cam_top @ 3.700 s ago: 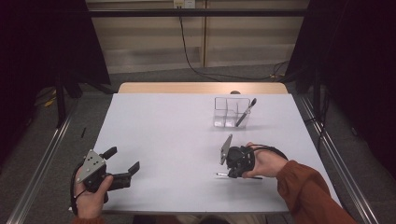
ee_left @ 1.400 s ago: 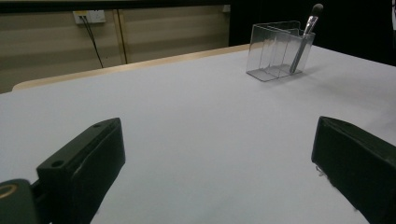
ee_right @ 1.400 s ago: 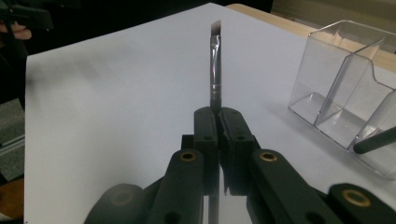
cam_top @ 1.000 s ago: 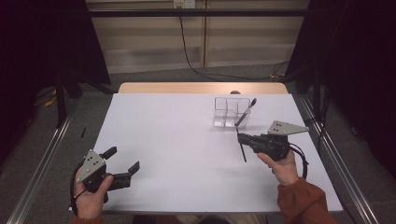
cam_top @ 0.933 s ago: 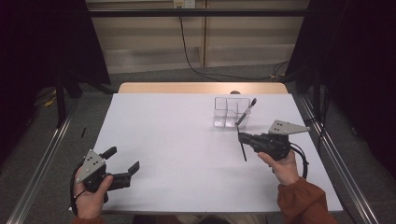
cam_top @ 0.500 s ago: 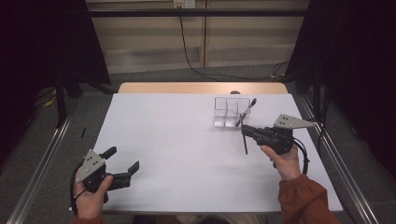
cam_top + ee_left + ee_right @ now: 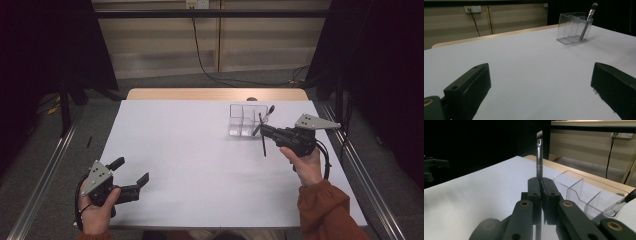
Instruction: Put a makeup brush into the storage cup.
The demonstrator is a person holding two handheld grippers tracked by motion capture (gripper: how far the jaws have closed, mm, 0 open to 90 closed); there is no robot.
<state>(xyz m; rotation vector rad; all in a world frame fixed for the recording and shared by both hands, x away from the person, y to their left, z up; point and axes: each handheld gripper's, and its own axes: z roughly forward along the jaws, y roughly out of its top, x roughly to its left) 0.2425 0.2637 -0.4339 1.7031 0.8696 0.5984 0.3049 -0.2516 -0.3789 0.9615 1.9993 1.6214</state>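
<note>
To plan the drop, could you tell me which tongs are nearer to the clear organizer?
Right. The right tongs, clamping a brush, hover beside the clear organizer; the left tongs sit far off at the table's near left corner.

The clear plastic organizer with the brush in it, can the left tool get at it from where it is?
Probably yes. The left tool rests open at the near left, and bare white table lies between it and the clear plastic organizer.
</note>
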